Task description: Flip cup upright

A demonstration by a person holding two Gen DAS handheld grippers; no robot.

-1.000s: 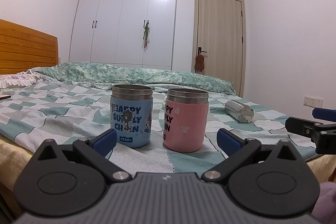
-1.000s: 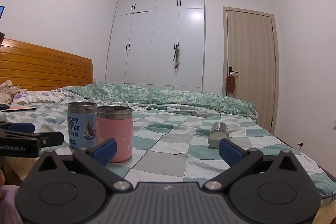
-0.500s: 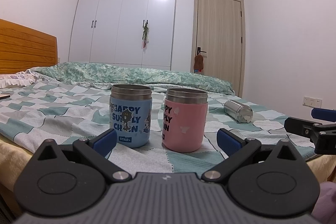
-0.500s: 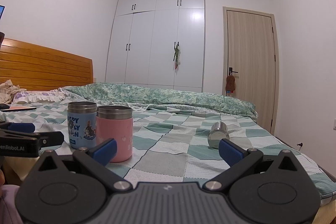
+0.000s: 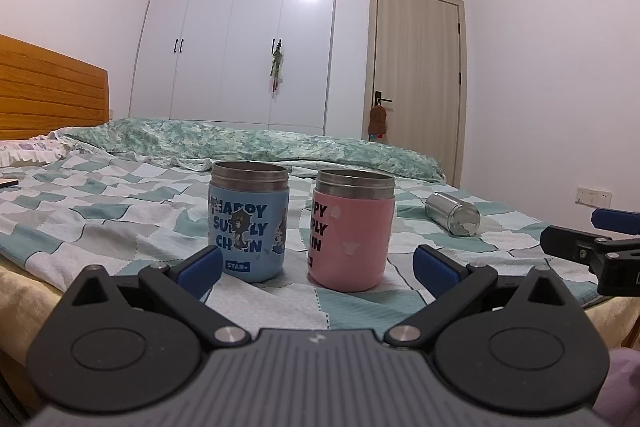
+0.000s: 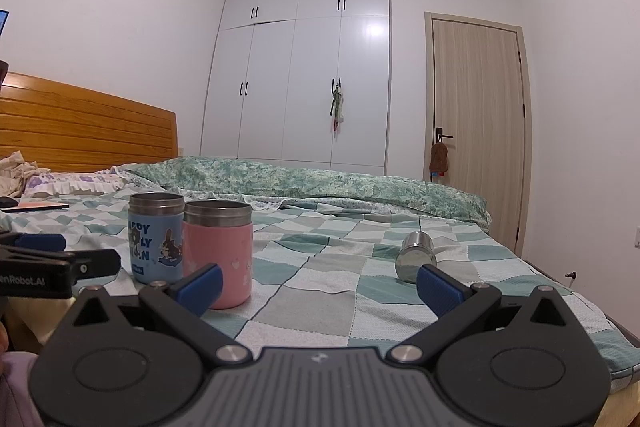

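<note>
A small steel cup (image 5: 453, 213) lies on its side on the checked bed cover, right of the others; it also shows in the right wrist view (image 6: 415, 256). A blue cup (image 5: 249, 221) (image 6: 156, 237) and a pink cup (image 5: 352, 231) (image 6: 218, 253) stand upright side by side. My left gripper (image 5: 318, 267) is open and empty, just short of the two upright cups. My right gripper (image 6: 318, 285) is open and empty, near the bed's front edge, with the lying cup ahead to its right.
The bed (image 6: 332, 291) has a rumpled green quilt (image 6: 304, 183) at the back and a wooden headboard (image 6: 80, 131) on the left. A phone (image 6: 38, 206) lies near the pillows. A wardrobe (image 6: 304, 67) and a door (image 6: 478, 123) stand behind.
The left wrist view has shifted very slightly; the cups sit a touch lower left in it. The right gripper and all cups are still.
</note>
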